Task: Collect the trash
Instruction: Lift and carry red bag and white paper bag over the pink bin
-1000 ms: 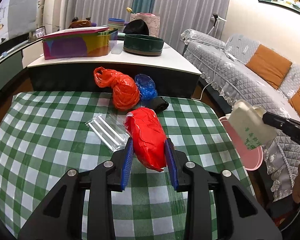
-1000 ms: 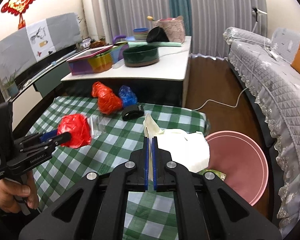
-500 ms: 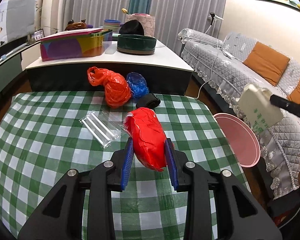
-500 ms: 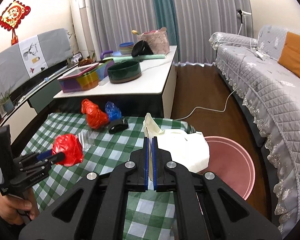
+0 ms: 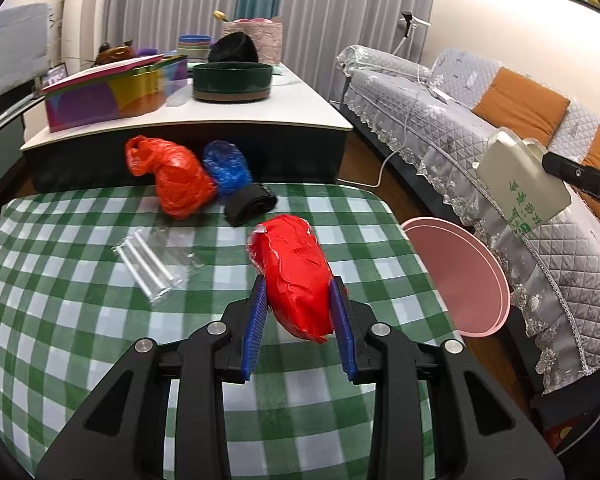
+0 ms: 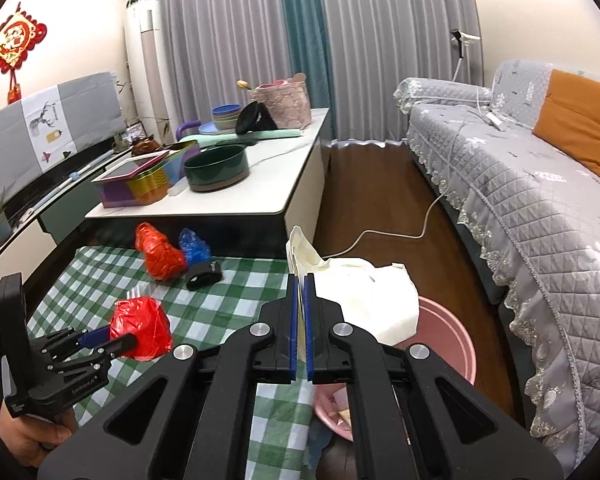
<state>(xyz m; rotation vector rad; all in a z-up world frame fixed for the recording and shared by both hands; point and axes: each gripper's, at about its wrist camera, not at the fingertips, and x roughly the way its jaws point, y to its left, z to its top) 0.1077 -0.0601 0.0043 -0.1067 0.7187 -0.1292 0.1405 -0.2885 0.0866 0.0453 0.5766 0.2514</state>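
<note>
My left gripper (image 5: 298, 300) is shut on a crumpled red plastic bag (image 5: 294, 276) and holds it above the green checked table (image 5: 60, 320). It also shows in the right wrist view (image 6: 142, 330). My right gripper (image 6: 301, 292) is shut on a white plastic bag (image 6: 364, 300), held above the pink bin (image 6: 448, 344) beside the table's right edge. The white bag (image 5: 520, 184) and the pink bin (image 5: 456, 276) also show in the left wrist view. On the table lie an orange-red bag (image 5: 176, 178), a blue bag (image 5: 228, 166), a black roll (image 5: 250, 204) and a clear wrapper (image 5: 150, 268).
A white low cabinet (image 5: 188, 120) behind the table carries a colourful tin (image 5: 112, 96) and a dark green bowl (image 5: 232, 80). A grey quilted sofa (image 6: 540, 208) with orange cushions runs along the right. A white cable (image 6: 384, 236) lies on the wooden floor.
Both grippers have risen and moved right, each keeping its bag. The white bag now hangs higher over the pink bin.
</note>
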